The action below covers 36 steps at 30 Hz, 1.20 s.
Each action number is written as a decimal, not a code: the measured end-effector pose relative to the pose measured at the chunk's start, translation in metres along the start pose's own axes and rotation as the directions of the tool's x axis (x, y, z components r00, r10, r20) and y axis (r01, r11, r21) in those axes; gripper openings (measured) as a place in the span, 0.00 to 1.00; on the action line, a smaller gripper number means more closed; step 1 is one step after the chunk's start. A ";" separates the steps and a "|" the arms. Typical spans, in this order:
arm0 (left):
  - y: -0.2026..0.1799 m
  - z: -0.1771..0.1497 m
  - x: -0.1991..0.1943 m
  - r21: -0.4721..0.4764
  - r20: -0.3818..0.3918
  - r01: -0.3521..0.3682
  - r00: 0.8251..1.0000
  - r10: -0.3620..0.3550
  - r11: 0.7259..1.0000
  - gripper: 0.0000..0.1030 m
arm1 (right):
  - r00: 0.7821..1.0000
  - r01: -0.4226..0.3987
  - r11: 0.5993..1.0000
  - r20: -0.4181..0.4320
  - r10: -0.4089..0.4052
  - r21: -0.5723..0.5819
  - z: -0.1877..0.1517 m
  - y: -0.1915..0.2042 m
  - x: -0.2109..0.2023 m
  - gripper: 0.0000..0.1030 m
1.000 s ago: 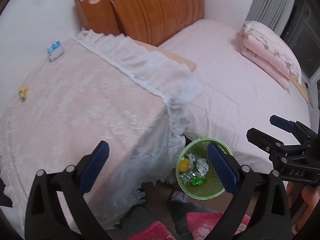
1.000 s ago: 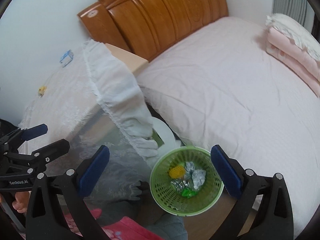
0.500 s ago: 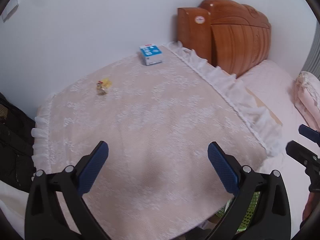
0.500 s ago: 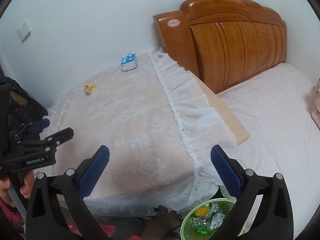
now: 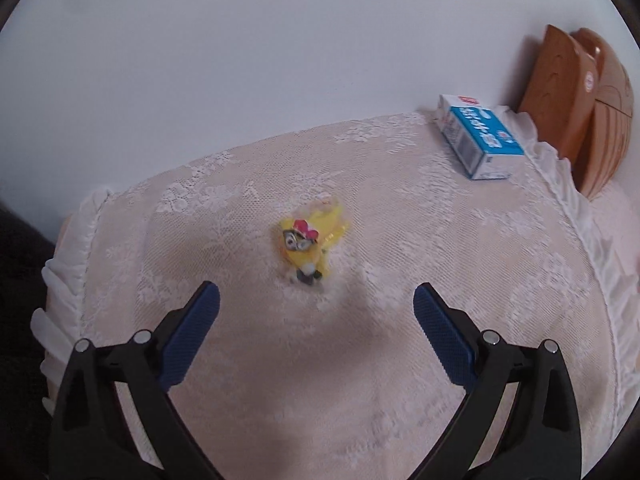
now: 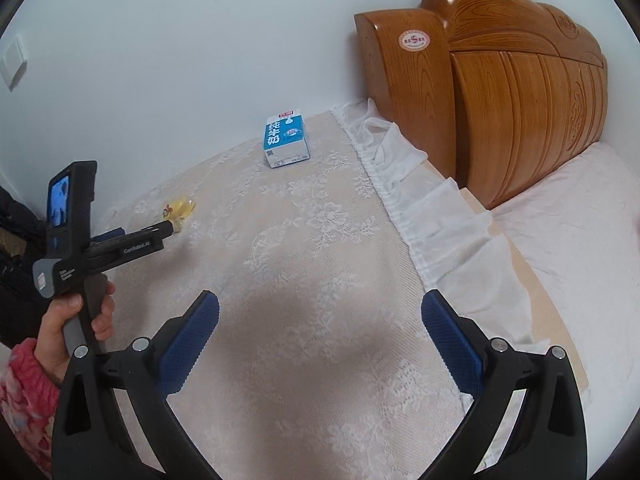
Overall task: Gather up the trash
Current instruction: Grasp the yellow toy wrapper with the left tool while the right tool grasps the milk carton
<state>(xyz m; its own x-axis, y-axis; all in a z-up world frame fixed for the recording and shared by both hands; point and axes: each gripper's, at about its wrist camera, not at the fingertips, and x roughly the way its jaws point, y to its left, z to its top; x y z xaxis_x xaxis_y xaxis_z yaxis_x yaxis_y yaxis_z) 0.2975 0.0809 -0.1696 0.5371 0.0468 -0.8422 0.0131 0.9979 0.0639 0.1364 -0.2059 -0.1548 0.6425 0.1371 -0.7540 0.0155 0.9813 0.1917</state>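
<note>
A cream lace cloth [image 5: 320, 380] with a floral weave covers the table, and a gathered white ruffle [image 6: 432, 216] runs along its bed-side edge. On it lies a crinkled yellow wrapper [image 5: 308, 240], printed with a cartoon figure, just ahead of the left gripper [image 5: 316, 304]. That gripper's ridged blue pads [image 5: 192, 332] stand well apart; they have just drawn in slightly, with nothing between them. In the right wrist view the wrapper [image 6: 180, 208] sits near the cloth's far left edge, with the left gripper's tips reaching it. A rectangular blue-and-white milk carton [image 6: 286, 140] lies flat near the wall, well apart from the wrapper. The right gripper [image 6: 320, 320] is spread wide over bare lace, holding nothing. A glossy carved wooden headboard [image 6: 520, 92] rises beyond the ruffle. Open cloth lies between wrapper and carton.
</note>
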 end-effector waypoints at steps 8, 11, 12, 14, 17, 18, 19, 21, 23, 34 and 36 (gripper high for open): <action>0.014 0.016 0.050 -0.079 -0.061 0.033 0.997 -0.038 0.996 0.52 | 0.998 -0.017 1.000 -0.054 0.017 0.001 0.014 0.012 0.045 0.98; 0.012 0.017 0.050 -0.059 -0.058 0.042 0.997 -0.045 0.997 0.37 | 0.997 -0.048 0.999 -0.063 0.048 0.001 0.023 0.017 0.059 0.98; 0.011 0.018 0.050 -0.059 -0.062 0.046 0.997 -0.050 0.997 0.34 | 0.997 -0.053 0.999 -0.065 0.052 -0.005 0.025 0.018 0.062 0.98; 0.011 0.021 0.050 -0.068 -0.067 0.057 0.996 -0.062 0.996 0.32 | 0.996 -0.054 0.998 -0.070 0.051 -0.043 0.041 0.027 0.075 0.98; 0.009 0.030 0.047 -0.071 -0.057 0.074 0.995 -0.079 0.995 0.31 | 0.997 -0.041 0.995 -0.063 0.035 -0.092 0.064 0.039 0.095 0.98; 0.008 0.034 0.046 -0.068 -0.054 0.080 0.995 -0.084 0.994 0.31 | 0.998 -0.033 0.993 -0.059 0.026 -0.115 0.082 0.045 0.108 0.98; 0.006 0.038 0.046 -0.065 -0.052 0.084 0.995 -0.088 0.994 0.31 | 0.998 -0.032 0.992 -0.060 0.024 -0.124 0.090 0.049 0.115 0.98; 0.003 0.046 0.046 -0.053 -0.047 0.091 0.995 -0.093 0.994 0.31 | 0.997 -0.037 0.990 -0.074 0.027 -0.133 0.113 0.054 0.137 0.98; 0.000 0.052 0.047 -0.034 -0.043 0.094 0.995 -0.095 0.995 0.31 | 0.995 -0.042 0.992 -0.090 0.031 -0.120 0.139 0.054 0.163 0.98; -0.003 0.056 0.048 -0.006 -0.058 0.116 0.991 -0.117 0.993 0.31 | 0.970 0.053 0.989 -0.227 -0.083 -0.135 0.205 0.074 0.275 0.91; -0.001 0.054 0.046 -0.003 -0.058 0.118 0.991 -0.118 0.993 0.31 | 0.968 0.046 0.991 -0.241 -0.075 -0.125 0.206 0.074 0.278 0.65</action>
<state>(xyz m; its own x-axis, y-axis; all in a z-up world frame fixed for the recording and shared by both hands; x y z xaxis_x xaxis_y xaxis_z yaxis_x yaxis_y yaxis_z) 0.3679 0.0793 -0.1791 0.4822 -0.0690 -0.8734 0.0738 0.9965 -0.0379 0.4741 -0.1234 -0.2210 0.4358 0.0912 -0.8954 -0.0512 0.9958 0.0765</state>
